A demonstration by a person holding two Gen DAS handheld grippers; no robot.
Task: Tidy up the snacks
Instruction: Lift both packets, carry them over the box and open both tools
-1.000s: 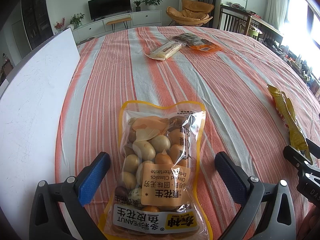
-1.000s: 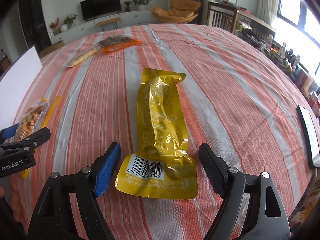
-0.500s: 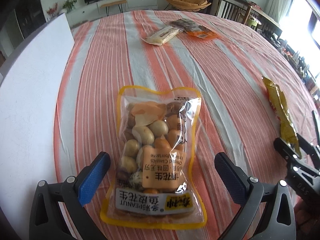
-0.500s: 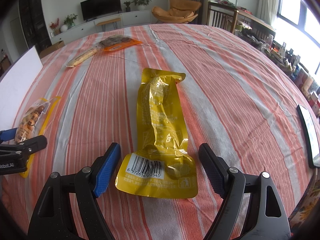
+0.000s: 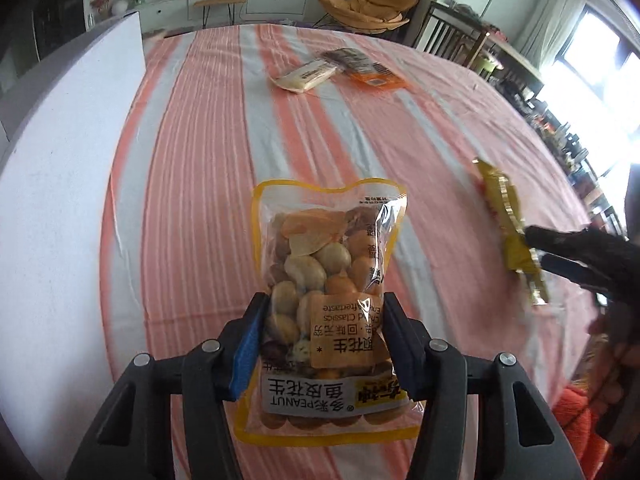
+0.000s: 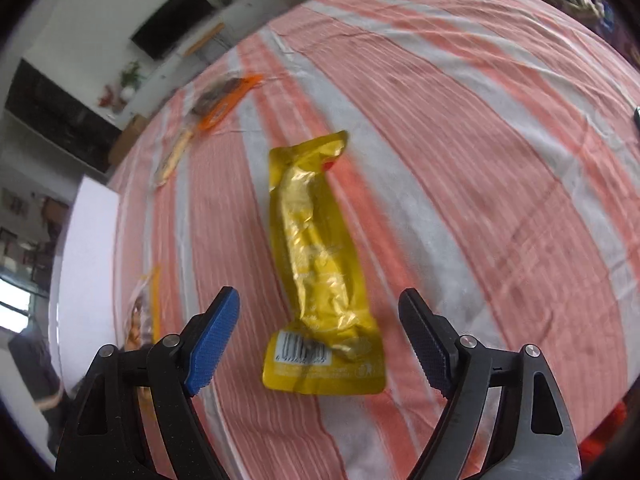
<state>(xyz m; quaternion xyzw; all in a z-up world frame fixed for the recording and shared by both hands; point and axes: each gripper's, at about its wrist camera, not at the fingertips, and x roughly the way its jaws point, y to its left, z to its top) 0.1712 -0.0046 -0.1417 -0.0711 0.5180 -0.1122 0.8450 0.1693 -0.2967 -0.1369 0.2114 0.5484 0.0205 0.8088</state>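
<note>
The table (image 5: 192,128), under a cloth of orange and pale stripes, fills most of both views, and a white board (image 5: 60,184) lies along its left side. The peanut bag (image 5: 328,264), clear with a yellow border, holds mixed coated peanuts and chips; it lies near the table's close edge, and the left tool (image 5: 322,344) has its two fingers pressed against the bag's sides, gripping its lower part. The yellow foil pouch (image 6: 320,264) lies lengthwise to the right, barcode end nearest, and its contents cannot be seen through the foil. The right tool (image 6: 320,340) stands wide open with that barcode end between its fingers, touching neither. At the far end a pale packet (image 5: 304,77) and an orange-edged packet (image 5: 362,70) lie just beside each other, blurred, so their contents are hard to make out.
</note>
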